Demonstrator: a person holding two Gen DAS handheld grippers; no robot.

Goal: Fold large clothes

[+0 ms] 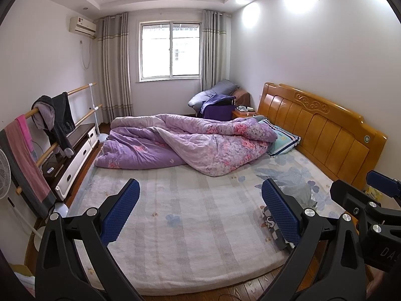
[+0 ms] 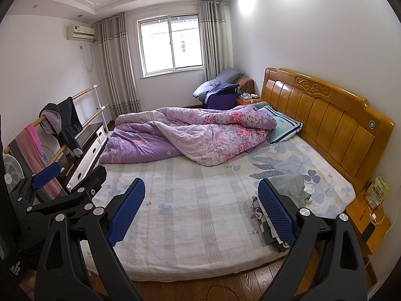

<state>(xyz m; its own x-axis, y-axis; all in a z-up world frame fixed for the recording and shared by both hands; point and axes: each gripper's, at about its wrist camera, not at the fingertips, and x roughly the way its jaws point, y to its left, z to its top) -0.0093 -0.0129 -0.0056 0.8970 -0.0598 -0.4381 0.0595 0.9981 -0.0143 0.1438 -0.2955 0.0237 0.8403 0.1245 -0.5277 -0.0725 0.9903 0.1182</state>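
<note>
A crumpled garment, grey with a dark patterned part, [image 2: 292, 188] lies on the bed's near right side, partly hidden behind my right gripper's right finger; it also shows in the left wrist view [image 1: 297, 192]. My left gripper [image 1: 200, 212] is open and empty, held above the bed's near edge. My right gripper [image 2: 201, 212] is open and empty, beside the left one. The right gripper shows at the right edge of the left wrist view [image 1: 371, 200]. The left gripper shows at the left of the right wrist view [image 2: 65, 188].
The bed [image 2: 200, 225] has a pale checked sheet. A purple floral quilt [image 2: 190, 135] is heaped at its far side, a pillow [image 2: 285, 128] by the wooden headboard [image 2: 325, 123]. A rack with hung clothes [image 1: 55, 118] and a cabinet stand left. A nightstand [image 2: 368, 223] is at right.
</note>
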